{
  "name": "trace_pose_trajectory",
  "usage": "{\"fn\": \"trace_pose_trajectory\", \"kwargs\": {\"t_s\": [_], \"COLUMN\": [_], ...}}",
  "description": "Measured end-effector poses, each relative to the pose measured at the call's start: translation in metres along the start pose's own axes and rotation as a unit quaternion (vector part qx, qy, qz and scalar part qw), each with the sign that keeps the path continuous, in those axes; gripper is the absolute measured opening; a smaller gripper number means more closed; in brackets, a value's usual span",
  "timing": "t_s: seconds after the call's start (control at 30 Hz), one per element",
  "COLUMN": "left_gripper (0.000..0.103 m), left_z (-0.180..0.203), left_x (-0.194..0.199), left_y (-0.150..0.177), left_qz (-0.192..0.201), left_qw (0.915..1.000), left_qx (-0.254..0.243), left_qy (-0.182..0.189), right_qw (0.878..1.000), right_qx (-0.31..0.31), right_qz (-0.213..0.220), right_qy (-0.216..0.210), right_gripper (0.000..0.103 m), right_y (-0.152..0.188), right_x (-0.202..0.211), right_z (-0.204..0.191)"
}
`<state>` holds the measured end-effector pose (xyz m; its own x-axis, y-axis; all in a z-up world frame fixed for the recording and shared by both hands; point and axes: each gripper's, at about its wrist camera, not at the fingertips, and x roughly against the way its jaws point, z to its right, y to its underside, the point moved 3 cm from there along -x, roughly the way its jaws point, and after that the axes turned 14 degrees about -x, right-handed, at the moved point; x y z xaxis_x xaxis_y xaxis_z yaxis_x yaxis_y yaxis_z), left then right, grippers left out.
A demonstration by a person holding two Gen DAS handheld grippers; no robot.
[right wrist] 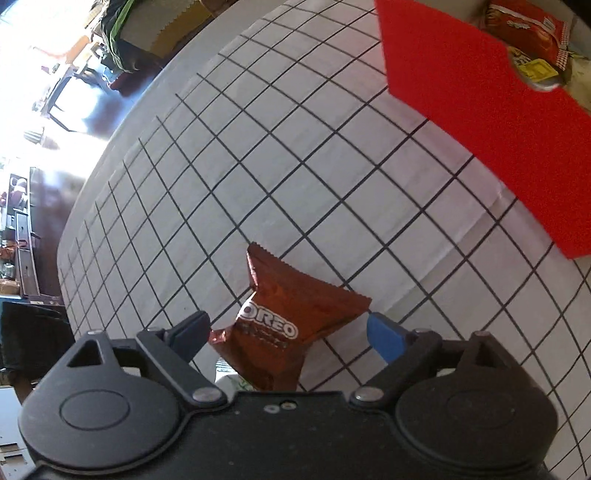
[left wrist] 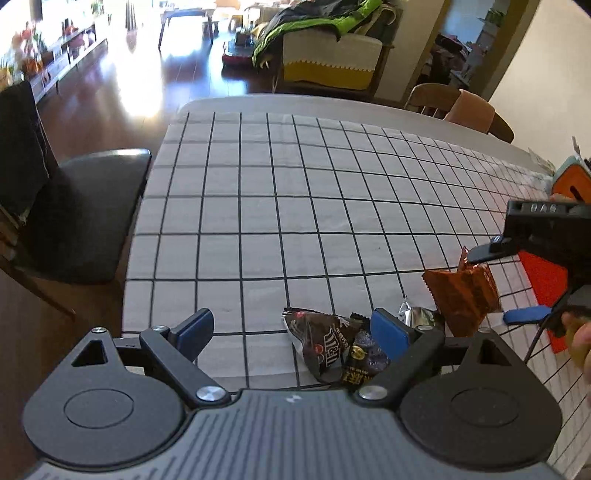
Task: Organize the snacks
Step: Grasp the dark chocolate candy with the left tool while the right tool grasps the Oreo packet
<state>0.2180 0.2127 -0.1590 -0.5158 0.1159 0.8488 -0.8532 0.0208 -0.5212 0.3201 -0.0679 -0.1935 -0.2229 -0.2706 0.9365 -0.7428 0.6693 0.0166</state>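
Note:
A brown Oreo packet (right wrist: 280,325) lies on the checked tablecloth, between the open fingers of my right gripper (right wrist: 286,332), which hovers over it without gripping. It also shows in the left wrist view (left wrist: 461,295), under the right gripper (left wrist: 502,284). My left gripper (left wrist: 295,332) is open and empty above the table's near edge. A dark M&M's bag (left wrist: 325,343), a small dark packet (left wrist: 364,358) and a silver wrapper (left wrist: 417,314) lie by its right finger. A red felt basket (right wrist: 491,122) holds red and yellow snack packets (right wrist: 528,33).
The checked tablecloth (left wrist: 280,206) covers most of the table. A black chair (left wrist: 81,218) stands at the table's left side and a wooden chair (left wrist: 458,107) at the far side. An orange item (left wrist: 570,181) sits at the right edge.

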Motion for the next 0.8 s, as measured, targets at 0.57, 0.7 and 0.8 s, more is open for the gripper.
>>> {"fn": "trace_pose_trajectory", "kwargs": {"t_s": [0.57, 0.7, 0.8], "left_gripper": [0.067, 0.051, 0.037], "left_z": [-0.005, -0.002, 0.001], "left_x": [-0.05, -0.05, -0.051], "left_y": [0.009, 0.011, 0.012], "left_qz": [-0.06, -0.059, -0.059], "left_qw": [0.9923, 0.9925, 0.9926], "left_qx": [0.085, 0.085, 0.087], "left_qy": [0.067, 0.065, 0.061], "right_qw": [0.995, 0.994, 0.993], "right_qx": [0.094, 0.106, 0.117], "right_qz": [-0.014, -0.012, -0.009], "right_qy": [-0.004, -0.006, -0.007], "right_gripper": [0.053, 0.046, 0.043], "right_y": [0.012, 0.013, 0.014], "right_x": [-0.006, -0.005, -0.005], "right_z": [-0.013, -0.014, -0.014]}}
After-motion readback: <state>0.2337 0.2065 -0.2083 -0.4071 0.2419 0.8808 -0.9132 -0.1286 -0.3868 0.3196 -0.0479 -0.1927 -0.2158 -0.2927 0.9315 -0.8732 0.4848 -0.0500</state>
